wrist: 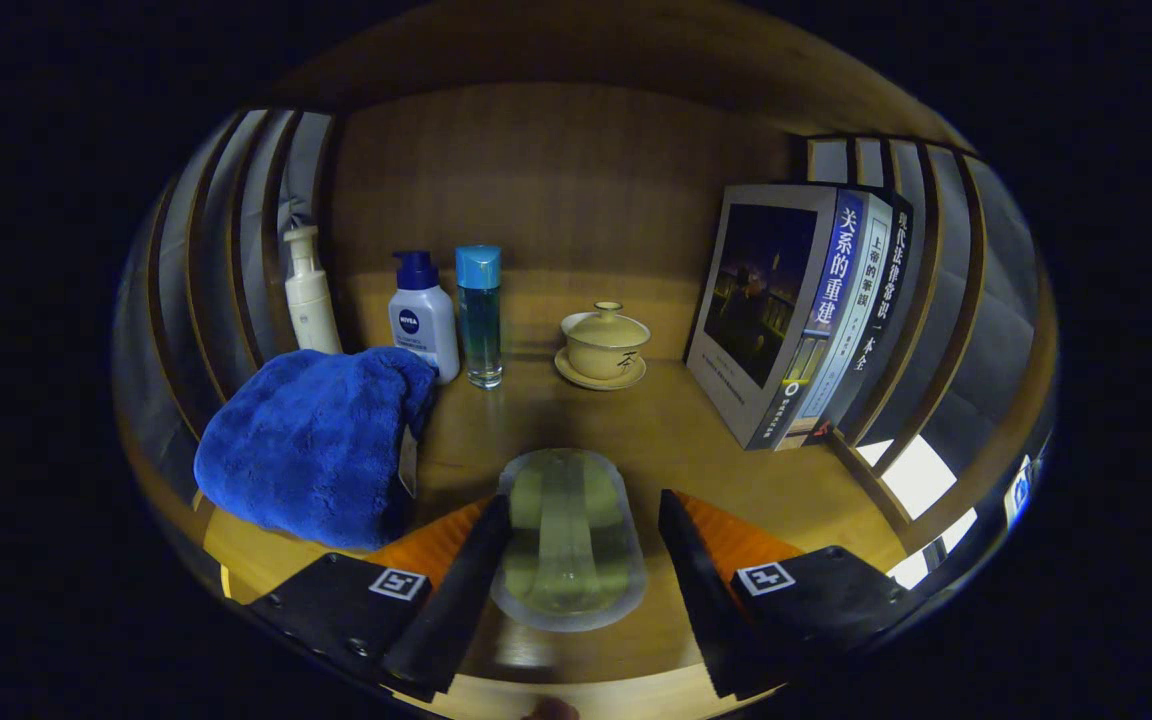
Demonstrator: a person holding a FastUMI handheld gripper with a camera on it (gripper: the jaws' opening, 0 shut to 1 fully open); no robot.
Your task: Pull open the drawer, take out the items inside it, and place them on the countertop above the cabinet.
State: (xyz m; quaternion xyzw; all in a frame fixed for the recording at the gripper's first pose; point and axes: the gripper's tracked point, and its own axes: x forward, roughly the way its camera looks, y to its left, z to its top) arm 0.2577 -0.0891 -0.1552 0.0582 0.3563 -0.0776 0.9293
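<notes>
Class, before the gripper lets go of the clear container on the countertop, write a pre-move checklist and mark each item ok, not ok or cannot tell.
1. Clear container lies between the fingers of the gripper: ok.
2. Both fingers pressing on it: cannot tell; the one beside the blue towel seems to touch, the other shows a gap.
3. Container resting on the countertop rather than held above it: cannot tell.
4. Bare wood just ahead of the container, short of the lidded cup on its saucer: ok.
5. Towel stands apart from the container: ok, though close.
6. Books and blue-capped bottle stand well beyond the fingers: ok.
</notes>
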